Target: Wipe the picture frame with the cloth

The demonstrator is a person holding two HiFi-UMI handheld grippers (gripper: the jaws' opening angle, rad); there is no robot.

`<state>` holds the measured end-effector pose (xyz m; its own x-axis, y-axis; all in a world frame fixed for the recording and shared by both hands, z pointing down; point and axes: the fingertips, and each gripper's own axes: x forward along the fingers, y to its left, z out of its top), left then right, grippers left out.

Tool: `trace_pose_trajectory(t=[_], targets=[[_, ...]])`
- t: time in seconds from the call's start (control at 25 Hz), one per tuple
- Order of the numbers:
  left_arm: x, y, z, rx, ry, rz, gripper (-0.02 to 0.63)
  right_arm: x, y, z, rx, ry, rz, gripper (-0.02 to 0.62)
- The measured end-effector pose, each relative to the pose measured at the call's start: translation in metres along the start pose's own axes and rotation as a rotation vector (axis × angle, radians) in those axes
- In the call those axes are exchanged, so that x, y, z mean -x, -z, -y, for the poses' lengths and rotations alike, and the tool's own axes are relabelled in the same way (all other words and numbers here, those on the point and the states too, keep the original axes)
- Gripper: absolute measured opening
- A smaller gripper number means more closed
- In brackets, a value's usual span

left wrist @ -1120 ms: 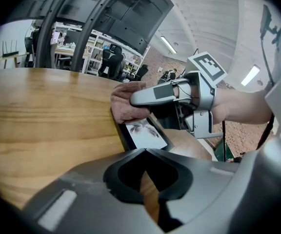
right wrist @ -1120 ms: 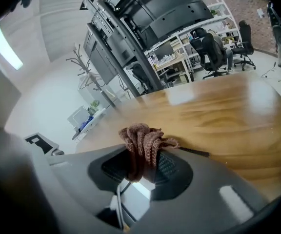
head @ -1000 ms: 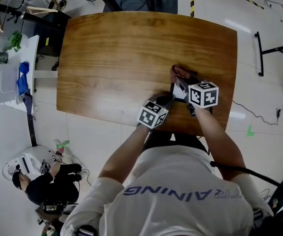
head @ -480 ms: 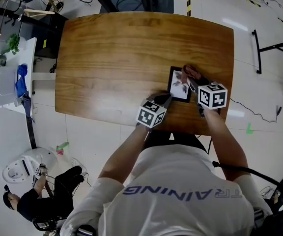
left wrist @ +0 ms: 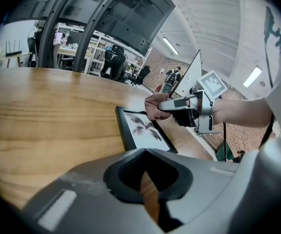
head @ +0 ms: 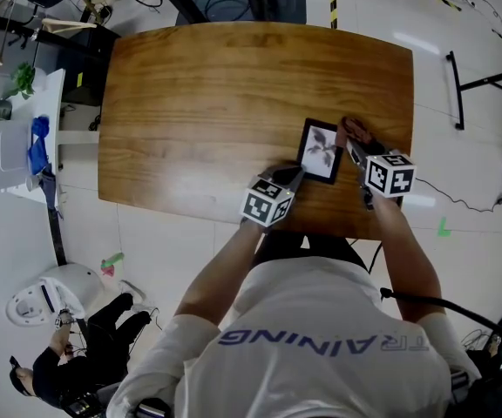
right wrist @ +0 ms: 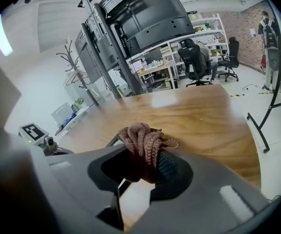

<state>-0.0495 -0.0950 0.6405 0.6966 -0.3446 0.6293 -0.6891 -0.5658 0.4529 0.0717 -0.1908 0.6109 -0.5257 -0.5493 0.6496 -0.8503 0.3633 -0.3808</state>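
Nearest to the person, the left gripper (head: 295, 176) rests at the near left corner of the black rectangular picture frame (head: 321, 151). Its jaws are drawn almost together, and only a thin strip of wood shows between them. The right gripper (head: 354, 143) is closed firmly on the pinkish-brown knitted cloth (right wrist: 145, 147), which lies at the far right corner of the frame. The frame lies flat near the front right edge of the brown wooden table (head: 225, 94), whose glossy top is otherwise bare. Around the table there is a white floor (head: 469, 24), and farther away stand black office chairs (right wrist: 199, 62) and white shelves (right wrist: 204, 28).
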Motion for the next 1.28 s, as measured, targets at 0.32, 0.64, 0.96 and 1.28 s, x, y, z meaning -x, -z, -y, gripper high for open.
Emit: trace_pose_trajectory(t=[0.32,0.64,0.96,1.28], targets=[[0.000,0.001,-0.002,0.016,0.001,-0.002,0.006,-0.005,0.002,0.004,0.019,0.005,-0.008,0.115],[0.000,-0.001,0.000,0.014,0.000,-0.001,0.006,0.005,-0.012,-0.037,0.009,-0.055,0.031,0.115],[0.000,-0.001,0.000,0.005,-0.004,0.001,0.006,-0.029,0.006,-0.108,0.045,-0.194,-0.052,0.115],[0.000,0.000,0.000,-0.001,0.000,-0.002,0.006,-0.042,0.026,-0.116,0.058,-0.199,-0.117,0.115]])
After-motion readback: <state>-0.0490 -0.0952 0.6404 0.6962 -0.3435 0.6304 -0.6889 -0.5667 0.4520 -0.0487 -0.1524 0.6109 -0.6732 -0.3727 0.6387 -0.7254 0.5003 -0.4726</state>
